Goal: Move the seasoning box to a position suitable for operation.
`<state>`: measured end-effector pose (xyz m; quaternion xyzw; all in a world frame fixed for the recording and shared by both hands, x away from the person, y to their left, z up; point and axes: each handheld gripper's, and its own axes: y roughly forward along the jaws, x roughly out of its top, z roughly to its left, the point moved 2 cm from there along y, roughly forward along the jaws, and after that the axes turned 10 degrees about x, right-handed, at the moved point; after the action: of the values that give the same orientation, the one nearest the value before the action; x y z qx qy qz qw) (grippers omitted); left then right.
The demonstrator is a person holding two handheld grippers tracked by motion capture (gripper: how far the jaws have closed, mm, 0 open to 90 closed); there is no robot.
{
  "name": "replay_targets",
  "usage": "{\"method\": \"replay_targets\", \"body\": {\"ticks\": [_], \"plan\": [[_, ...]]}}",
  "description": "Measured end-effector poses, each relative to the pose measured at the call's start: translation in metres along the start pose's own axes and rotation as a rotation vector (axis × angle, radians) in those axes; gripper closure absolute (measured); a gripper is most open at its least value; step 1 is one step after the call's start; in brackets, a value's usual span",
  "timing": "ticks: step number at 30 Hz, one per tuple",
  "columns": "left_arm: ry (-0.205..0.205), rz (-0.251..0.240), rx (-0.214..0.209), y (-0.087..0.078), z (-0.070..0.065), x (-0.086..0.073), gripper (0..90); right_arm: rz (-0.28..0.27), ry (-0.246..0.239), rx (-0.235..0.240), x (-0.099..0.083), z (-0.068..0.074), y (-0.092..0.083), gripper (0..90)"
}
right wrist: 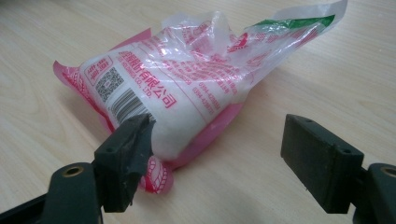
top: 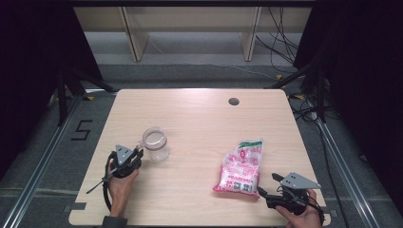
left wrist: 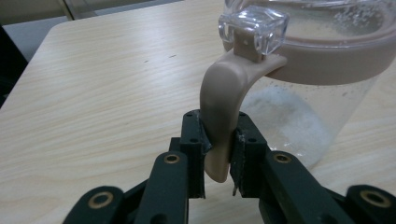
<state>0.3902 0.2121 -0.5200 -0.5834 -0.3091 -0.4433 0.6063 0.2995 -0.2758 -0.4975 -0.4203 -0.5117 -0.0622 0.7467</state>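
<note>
A: High view, lower left of the frame. What does the left gripper (top: 134,154) hold?

B: The beige handle (left wrist: 223,116) of a clear jar (top: 156,144). In the left gripper view the handle curves down from the jar's beige rim band (left wrist: 327,63) at upper right and passes between the two black jaws at bottom centre; both pads press on its sides, so the jaws are clamped on it. A clear square tab (left wrist: 254,29) sits at the top of the handle.

A: And where does the jar stand?

B: Upright on the wooden table (top: 199,123), left of centre in the high view, just above and to the right of the left gripper. White residue clings to the inside of its clear wall.

A: Lower right of the high view?

B: The right gripper (top: 267,184), held in a hand (top: 299,216) at the bottom edge. Its jaws stand wide apart, gripping nothing.

A: What lies nearest to it?

B: A pink and white plastic bag (top: 240,167) of white granules, flat on the table, right of centre. In the right gripper view the bag (right wrist: 187,88) fills the upper middle; the left-hand jaw sits just at the bag's near corner, the right-hand jaw well clear over bare wood.
</note>
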Motion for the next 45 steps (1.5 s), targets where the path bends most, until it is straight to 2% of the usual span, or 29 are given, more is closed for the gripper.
{"method": "replay_targets", "body": {"ticks": [1,2,3,4,6,8,9,10,13,14,15,18,19,23,24,26,27,31,33,34,36,37,38,40,41,42,43,44,45], "plan": [[0.0,-0.012,-0.007,0.0,-0.004,0.0,76.8,0.015,0.011,-0.01,0.0,0.001,-0.001,25.5],[0.017,-0.01,-0.03,0.0,-0.008,0.001,76.7,0.015,0.026,-0.01,-0.001,0.003,-0.002,25.5],[0.017,-0.01,-0.03,0.0,-0.008,0.001,76.8,0.015,0.026,-0.01,-0.001,0.003,-0.002,25.5],[0.02,-0.02,-0.044,-0.001,-0.013,0.001,76.9,0.007,0.003,-0.009,0.0,0.0,-0.001,25.5],[0.048,-0.026,-0.064,0.0,-0.021,0.002,77.2,0.013,0.007,-0.005,0.0,0.001,-0.001,25.5],[0.057,-0.029,-0.057,0.001,-0.023,0.003,77.5,0.015,0.022,-0.005,-0.001,0.002,-0.001,25.5],[0.085,-0.028,-0.041,0.003,-0.021,0.004,78.7,0.011,0.008,0.001,0.0,0.001,-0.001,25.5],[0.061,-0.03,-0.04,0.004,-0.021,0.004,79.3,0.011,0.001,-0.009,0.0,0.001,-0.001,25.5],[0.043,-0.03,-0.054,0.006,-0.019,0.004,80.5,0.014,0.009,-0.007,-0.001,0.001,-0.001,25.5],[0.047,-0.033,-0.054,0.007,-0.019,0.004,80.5,0.014,0.009,-0.007,-0.001,0.001,-0.001,25.5],[0.06,-0.038,-0.063,0.007,-0.02,0.004,80.4,0.016,0.031,-0.003,-0.001,0.003,-0.001,25.5],[0.064,-0.037,-0.072,0.005,-0.024,0.005,80.5,0.014,0.032,-0.004,-0.001,0.003,0.0,25.5],[0.076,-0.043,-0.083,0.006,-0.025,0.005,80.6,0.003,-0.006,0.002,0.0,0.0,0.0,25.5],[0.082,-0.043,-0.101,0.003,-0.032,0.005,80.8,0.01,-0.001,-0.007,0.0,0.0,0.0,25.5],[0.081,-0.047,-0.109,0.002,-0.034,0.005,80.7,0.017,0.027,-0.007,-0.001,0.003,-0.001,25.5],[0.083,-0.045,-0.116,0.0,-0.039,0.005,80.7,0.017,0.027,-0.007,-0.001,0.003,-0.001,25.5],[0.071,-0.044,-0.125,-0.001,-0.04,0.004,80.7,0.01,0.001,-0.008,0.0,0.0,-0.001,25.5],[0.111,-0.046,-0.166,-0.005,-0.053,0.006,80.9,0.006,0.006,-0.005,-0.001,0.0,-0.002,25.5],[0.11,-0.048,-0.174,-0.006,-0.061,0.007,81.1,0.009,0.025,-0.002,-0.001,0.001,-0.001,25.5],[0.109,-0.043,-0.18,-0.007,-0.064,0.007,81.1,0.006,0.005,-0.002,-0.001,0.0,-0.001,25.5],[0.12,-0.036,-0.188,-0.01,-0.067,0.008,80.9,0.002,0.003,0.0,-0.001,-0.001,-0.002,25.5],[0.153,-0.056,-0.197,-0.009,-0.067,0.008,80.7,0.0,-0.009,0.004,0.0,-0.002,-0.001,25.5],[0.126,-0.037,-0.192,-0.012,-0.069,0.007,80.5,0.004,0.006,0.0,-0.001,-0.001,-0.001,25.5],[0.12,-0.04,-0.187,-0.014,-0.07,0.006,80.4,0.01,0.003,0.003,-0.001,-0.001,-0.001,25.4],[0.148,-0.044,-0.187,-0.014,-0.069,0.006,80.3,0.01,0.004,0.004,-0.001,0.0,-0.001,25.4],[0.117,-0.036,-0.181,-0.015,-0.071,0.005,80.3,0.005,0.002,0.012,-0.001,-0.001,-0.001,25.4],[0.135,-0.041,-0.19,-0.015,-0.071,0.006,80.3,0.012,0.029,0.005,-0.001,0.001,-0.002,25.4],[0.141,-0.043,-0.191,-0.015,-0.072,0.006,80.3,0.009,0.031,0.004,-0.001,0.001,-0.002,25.4],[0.118,-0.044,-0.196,-0.015,-0.074,0.006,80.3,0.004,0.003,0.011,-0.001,-0.002,-0.001,25.4]]}}
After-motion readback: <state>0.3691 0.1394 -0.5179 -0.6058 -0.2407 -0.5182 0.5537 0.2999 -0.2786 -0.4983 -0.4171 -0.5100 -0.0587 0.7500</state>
